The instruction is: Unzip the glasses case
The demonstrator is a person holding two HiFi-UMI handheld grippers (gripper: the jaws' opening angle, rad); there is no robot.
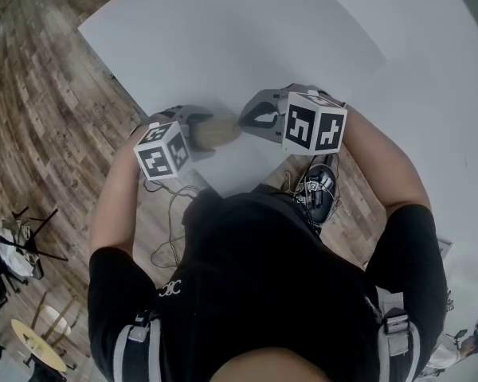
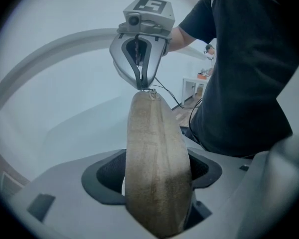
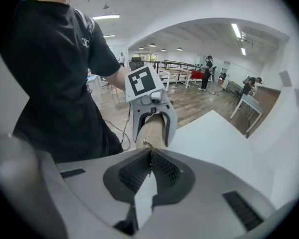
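Observation:
A tan fabric glasses case [image 1: 217, 131] hangs over the near corner of the white table [image 1: 223, 46]. My left gripper [image 1: 199, 132] is shut on it, the jaws standing wide across its body [image 2: 157, 173]. The case's far end points at my right gripper [image 2: 143, 86]. That gripper [image 1: 240, 122] is shut, its tips meeting on the small metal zipper pull [image 2: 152, 94] at the end of the case. In the right gripper view the shut tips [image 3: 149, 151] touch the case's end [image 3: 152, 131], which sticks out of the left gripper [image 3: 153, 126].
Wood floor [image 1: 56, 118] lies left of the table, with cables [image 1: 175, 213] and a black device [image 1: 319, 189] by the person's feet. Chairs [image 1: 32, 237] stand at the left. Far off, people and worktables [image 3: 249, 103] fill the room.

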